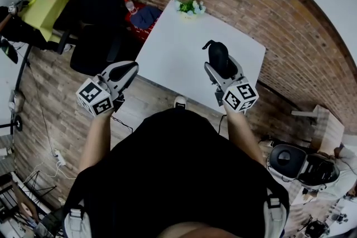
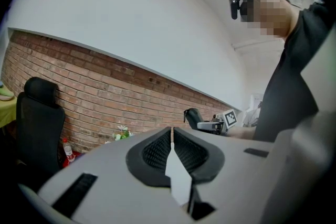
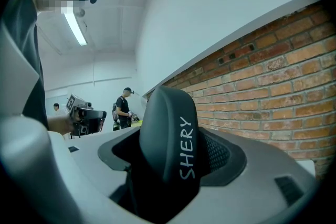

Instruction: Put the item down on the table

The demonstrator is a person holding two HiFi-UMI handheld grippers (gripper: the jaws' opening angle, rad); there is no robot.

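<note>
Looking steeply down on a person in a black top, standing at the near edge of a white worktop point(image 1: 178, 50), a tool in each hand.

- Holding the right tool point(image 1: 222, 67) over the right part of the worktop, clamped on a black rounded item point(image 1: 216, 52).
- Gripping that item by its lower half, with the domed end poking out past the jaw tips. White lettering "SHERY" down one side, read in the right gripper view.
- Tilted upward there, toward the brick wall point(image 1: 268, 14) and a ceiling light. No contact with the worktop to be seen in any view.
- Holding the left tool point(image 1: 127, 71) just off the near left corner of the worktop, well apart from the right one.
- Closed, per the left gripper view: jaws pressed together along a thin seam, with nothing between.

Around the worktop:
- At its far edge, a small potted plant point(image 1: 189, 6) with white flowers.
- To its left, a black office chair point(image 1: 95, 14).
- Between the two, low down, a red bag point(image 1: 142, 17) with a bottle beside it.
- Farther left, a yellow-green table point(image 1: 47, 3).
- Far off in the right gripper view, a second person point(image 3: 123, 110) in dark clothes, standing.
</note>
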